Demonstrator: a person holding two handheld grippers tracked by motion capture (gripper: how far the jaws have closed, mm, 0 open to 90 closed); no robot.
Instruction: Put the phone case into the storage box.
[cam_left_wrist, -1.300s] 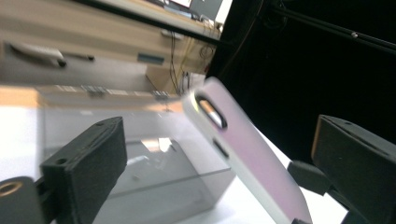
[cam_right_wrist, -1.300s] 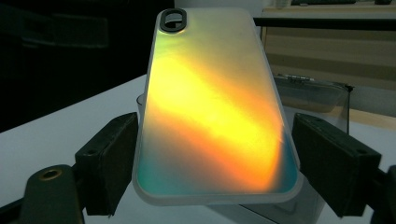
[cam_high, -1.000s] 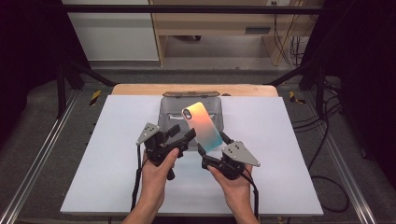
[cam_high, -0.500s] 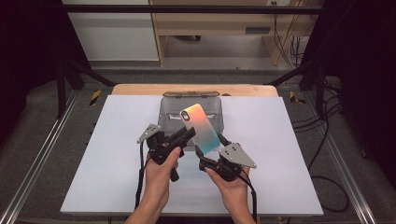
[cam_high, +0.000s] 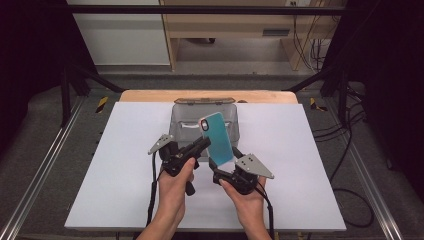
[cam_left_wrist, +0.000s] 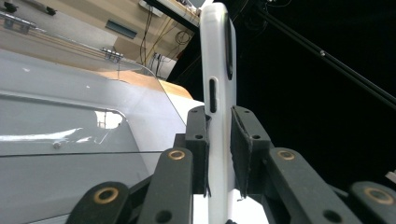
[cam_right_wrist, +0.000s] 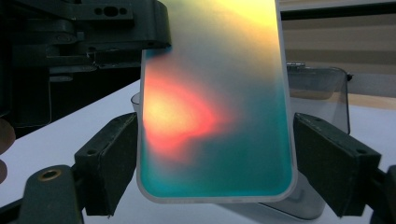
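Phone case (cam_high: 218, 138) raised steeper than before, over clear box (cam_high: 184, 116) near tabletop's far edge; clamped by left gripper (cam_high: 204, 145) and right gripper (cam_high: 218, 169).

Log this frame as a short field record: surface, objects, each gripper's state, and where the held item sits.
surface: white table top on a wooden base
object held: phone case, teal in the high view, iridescent orange-teal in the right gripper view
other object: clear plastic container lying behind the case
left gripper: jaws pinch the case's faces, seen edge-on in the left gripper view
right gripper: jaws bracket the case's lower end across its width; contact looks snug
case pose: raised off the table, camera cutout end up, tilted
hands: one on each gripper
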